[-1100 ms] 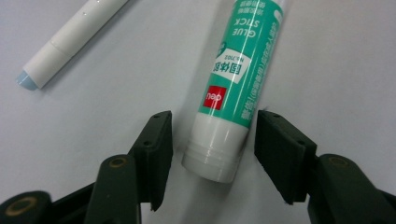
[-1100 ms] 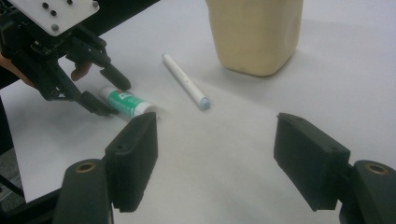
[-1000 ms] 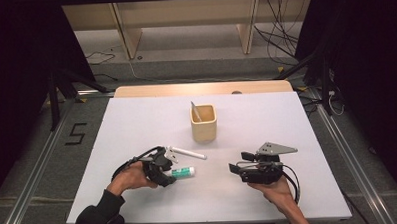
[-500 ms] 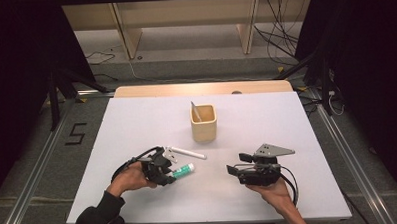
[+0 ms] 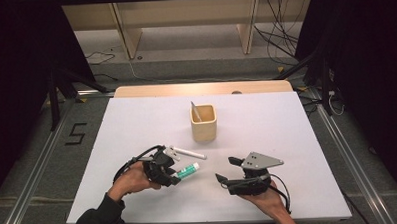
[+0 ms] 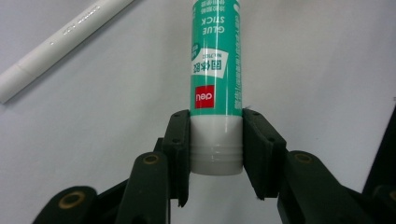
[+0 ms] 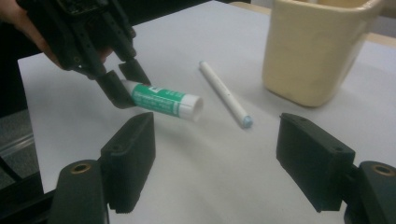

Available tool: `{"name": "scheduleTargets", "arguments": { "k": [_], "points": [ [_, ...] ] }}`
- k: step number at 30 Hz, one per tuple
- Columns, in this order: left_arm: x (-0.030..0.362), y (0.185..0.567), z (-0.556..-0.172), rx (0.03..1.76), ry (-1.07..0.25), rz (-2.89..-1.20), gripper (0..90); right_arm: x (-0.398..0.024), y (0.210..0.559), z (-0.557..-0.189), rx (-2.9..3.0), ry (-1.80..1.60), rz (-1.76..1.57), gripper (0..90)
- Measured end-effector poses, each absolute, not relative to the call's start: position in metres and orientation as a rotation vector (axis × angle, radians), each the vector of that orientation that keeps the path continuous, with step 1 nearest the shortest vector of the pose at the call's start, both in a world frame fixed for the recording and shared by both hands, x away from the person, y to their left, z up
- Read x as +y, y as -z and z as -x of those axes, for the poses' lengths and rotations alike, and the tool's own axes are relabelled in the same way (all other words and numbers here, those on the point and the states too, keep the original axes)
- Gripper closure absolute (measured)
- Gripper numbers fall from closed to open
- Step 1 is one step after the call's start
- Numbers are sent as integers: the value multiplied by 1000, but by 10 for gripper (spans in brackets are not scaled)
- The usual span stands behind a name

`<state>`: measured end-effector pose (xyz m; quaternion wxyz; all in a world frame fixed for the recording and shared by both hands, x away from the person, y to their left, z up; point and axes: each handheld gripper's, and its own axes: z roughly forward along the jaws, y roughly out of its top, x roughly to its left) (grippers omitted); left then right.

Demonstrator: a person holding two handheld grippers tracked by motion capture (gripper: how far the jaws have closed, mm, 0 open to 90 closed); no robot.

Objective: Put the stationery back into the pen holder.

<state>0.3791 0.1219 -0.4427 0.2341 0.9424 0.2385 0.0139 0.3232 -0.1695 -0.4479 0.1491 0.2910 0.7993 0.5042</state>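
glue stick (image 6: 215,70): small green tube with a grey-white cap end, lying on the near left of the worktop (image 5: 297,133), just beside a white pen (image 5: 188,153).
left hand-held gripper (image 6: 216,140): just closed, pinching the cap end squarely between both pads.
handling: likely light, rigid, smooth plastic; round, so prone to roll or swivel; ribbed cap a fair hold.
right hand-held gripper (image 7: 215,163): spread wide, holding nothing, near the tube.
beige cup (image 5: 203,123): mid-worktop, well apart.
surface: flat, matte white.
room: dark; cables and wooden shelving on the floor behind.
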Motion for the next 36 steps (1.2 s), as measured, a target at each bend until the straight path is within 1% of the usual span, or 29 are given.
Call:
{"name": "scheduleTargets", "arguments": {
  "k": [7, 19, 27, 36],
  "points": [
    [118, 439, -376, 645, -10, -2584, 648, -151, 448, -313, 2314, -1385, -707, 282],
    [110, 435, -370, 633, 12, -2585, 648, -112, 455, -290, 2302, -1132, -365, 278],
    [106, 430, -364, 608, 7, -2591, 647, -97, 459, -281, 2227, -1005, -244, 245],
    [104, 429, -362, 611, 1, -2600, 647, -77, 468, -273, 2178, -852, -110, 256]
  ]
}}
